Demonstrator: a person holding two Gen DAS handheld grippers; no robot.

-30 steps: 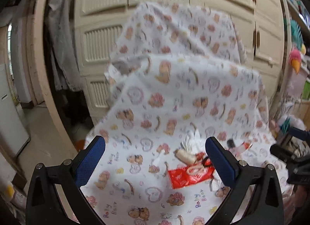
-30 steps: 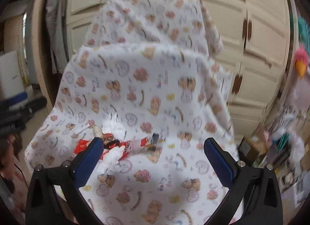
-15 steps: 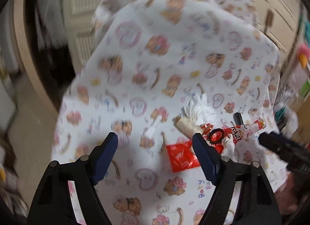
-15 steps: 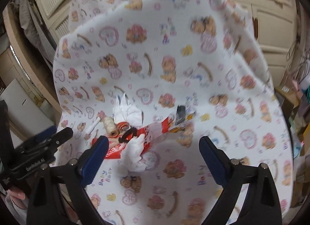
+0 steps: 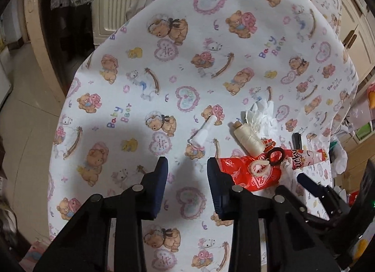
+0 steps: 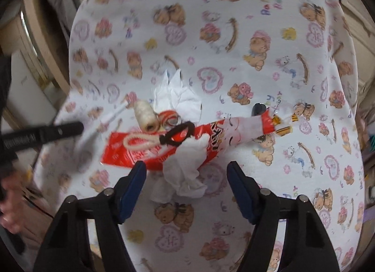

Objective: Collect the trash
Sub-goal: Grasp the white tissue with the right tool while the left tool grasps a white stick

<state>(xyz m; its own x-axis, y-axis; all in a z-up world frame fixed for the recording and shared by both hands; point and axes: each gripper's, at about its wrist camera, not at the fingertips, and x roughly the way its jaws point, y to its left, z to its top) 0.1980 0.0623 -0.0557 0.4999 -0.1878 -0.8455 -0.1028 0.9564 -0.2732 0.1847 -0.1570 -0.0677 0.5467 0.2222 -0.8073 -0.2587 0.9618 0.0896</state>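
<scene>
A pile of small items lies on a teddy-bear print cloth. It holds a red wrapper, a Pocky box, crumpled white tissues, a cream thread spool, a black hair tie and a white tube. My left gripper is open and empty, low over the cloth, just left of the red wrapper. My right gripper is open, with the near tissue between its fingers, not gripped. The left gripper also shows in the right wrist view.
The cloth drapes over a raised surface and falls away at its edges. Cream cupboard doors stand behind. Floor lies at the left. Cluttered boxes sit at the far right. A small black object lies beside the Pocky box.
Both grippers have dropped closer to the cloth and the pile. The left gripper's fingers have narrowed. The right gripper now straddles the near tissue.
</scene>
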